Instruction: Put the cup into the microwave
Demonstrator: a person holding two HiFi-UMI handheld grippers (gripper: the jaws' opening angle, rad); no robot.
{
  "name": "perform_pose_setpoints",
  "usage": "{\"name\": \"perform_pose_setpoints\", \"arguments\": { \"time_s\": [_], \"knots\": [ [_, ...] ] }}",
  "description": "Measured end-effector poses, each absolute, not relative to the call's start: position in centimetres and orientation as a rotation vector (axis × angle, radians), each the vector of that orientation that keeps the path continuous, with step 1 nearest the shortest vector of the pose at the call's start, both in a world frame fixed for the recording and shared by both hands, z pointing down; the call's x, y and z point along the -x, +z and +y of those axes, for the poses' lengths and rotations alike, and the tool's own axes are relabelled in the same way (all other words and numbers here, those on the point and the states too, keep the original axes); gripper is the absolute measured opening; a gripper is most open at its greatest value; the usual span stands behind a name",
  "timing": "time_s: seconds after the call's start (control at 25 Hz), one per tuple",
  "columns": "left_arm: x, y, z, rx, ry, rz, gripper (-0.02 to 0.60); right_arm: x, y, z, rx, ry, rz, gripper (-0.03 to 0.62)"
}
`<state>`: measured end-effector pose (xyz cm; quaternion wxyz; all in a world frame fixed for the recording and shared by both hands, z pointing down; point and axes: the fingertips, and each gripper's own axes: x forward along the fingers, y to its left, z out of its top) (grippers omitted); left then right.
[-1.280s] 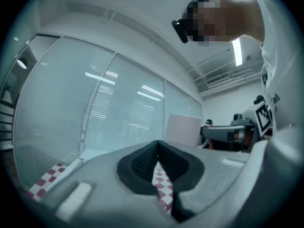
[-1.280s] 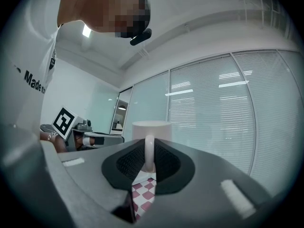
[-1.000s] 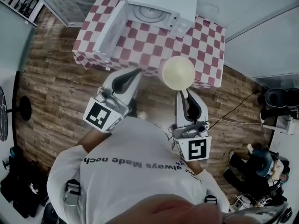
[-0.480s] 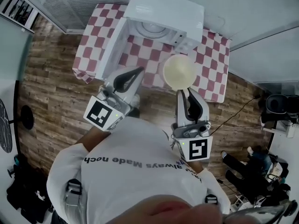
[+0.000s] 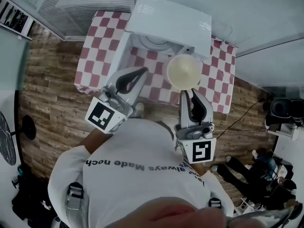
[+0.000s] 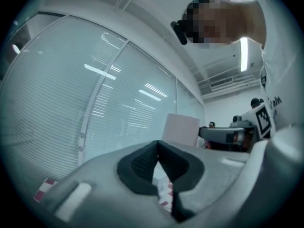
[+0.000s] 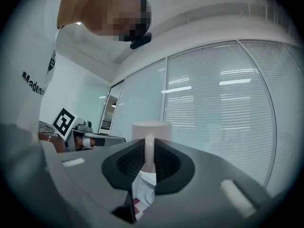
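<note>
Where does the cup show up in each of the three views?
Head view: cup at upper centre, ahead of the right gripper, before the microwave.
Left gripper view: cup right of centre, beyond the jaws.
Right gripper view: cup at centre, its handle clamped between the jaws.
Shared landmark: the window blinds.

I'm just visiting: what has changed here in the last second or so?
The right gripper carried the cup, clamped by its handle, forward, so it now overlaps the front of the open microwave. Nothing was grabbed or released. The left gripper stayed shut and empty beside it, and the door stayed open.
</note>
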<state>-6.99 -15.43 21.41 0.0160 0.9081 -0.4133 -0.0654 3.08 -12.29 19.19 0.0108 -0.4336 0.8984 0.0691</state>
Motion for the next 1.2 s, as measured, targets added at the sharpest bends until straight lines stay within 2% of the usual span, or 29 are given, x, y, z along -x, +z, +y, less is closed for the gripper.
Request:
{"name": "perform_pose_setpoints", "arguments": {
  "time_s": [0.48, 1.2],
  "knots": [
    [7.1, 22.1, -18.5, -2.817, -0.219, -1.242, 0.003, -2.7, 19.9, -15.5, 1.347, 0.218, 2.824, 0.040],
    [0.6, 20.0, -19.4, -2.836, -0.206, -1.283, 0.003, -9.1, 18.4, -16.6, 1.286, 0.229, 2.823, 0.040]
  ]
}}
